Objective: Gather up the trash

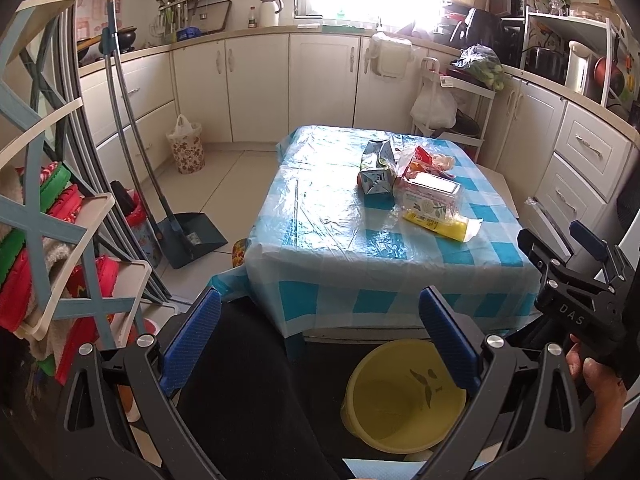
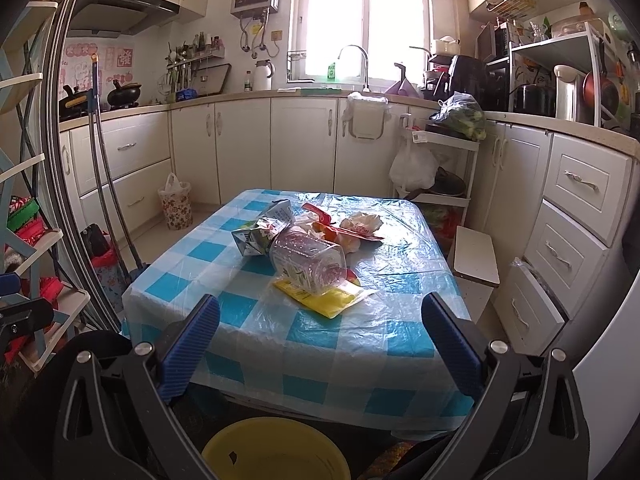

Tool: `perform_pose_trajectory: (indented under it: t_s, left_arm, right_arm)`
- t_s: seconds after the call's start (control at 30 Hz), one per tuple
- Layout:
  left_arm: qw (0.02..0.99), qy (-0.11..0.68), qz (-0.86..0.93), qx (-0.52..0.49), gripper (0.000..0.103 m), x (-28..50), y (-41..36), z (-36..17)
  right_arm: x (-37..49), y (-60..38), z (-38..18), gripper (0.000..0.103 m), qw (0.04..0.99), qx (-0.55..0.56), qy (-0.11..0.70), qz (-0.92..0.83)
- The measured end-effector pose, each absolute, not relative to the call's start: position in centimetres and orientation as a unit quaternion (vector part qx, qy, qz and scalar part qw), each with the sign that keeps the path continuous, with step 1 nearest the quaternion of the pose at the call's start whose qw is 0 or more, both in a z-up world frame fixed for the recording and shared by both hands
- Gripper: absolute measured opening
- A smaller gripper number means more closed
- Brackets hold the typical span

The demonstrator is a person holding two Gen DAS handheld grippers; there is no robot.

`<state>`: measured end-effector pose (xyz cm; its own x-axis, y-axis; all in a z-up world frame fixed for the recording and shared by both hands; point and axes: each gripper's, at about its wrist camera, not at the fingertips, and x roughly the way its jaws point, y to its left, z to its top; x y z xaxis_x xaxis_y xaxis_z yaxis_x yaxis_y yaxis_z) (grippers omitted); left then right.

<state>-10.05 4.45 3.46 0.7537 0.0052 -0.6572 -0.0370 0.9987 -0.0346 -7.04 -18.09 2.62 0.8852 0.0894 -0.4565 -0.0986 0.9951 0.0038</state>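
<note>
Trash lies on a small table with a blue checked plastic cloth: a crushed carton, a clear plastic container on its side, a yellow wrapper, a red wrapper and crumpled paper. The same pile shows in the left wrist view, carton, container, yellow wrapper. A yellow bucket stands on the floor at the table's near edge, also low in the right wrist view. My left gripper and right gripper are both open and empty, short of the table.
A dustpan and broom lean at the left. A floral bin stands by the far cabinets. A shelf rack is close on the left. A white trolley and step stool stand right of the table, drawers beyond.
</note>
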Motion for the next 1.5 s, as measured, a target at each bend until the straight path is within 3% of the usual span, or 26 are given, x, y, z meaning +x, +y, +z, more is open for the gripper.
perform_pose_trajectory:
  t_s: [1.5]
  left_arm:
    - [0.934, 0.357, 0.015, -0.023, 0.096, -10.5, 5.5, 3.6]
  right_arm:
    - [-6.6, -18.1, 2.0, 0.097, 0.967, -0.017, 0.250, 0.056]
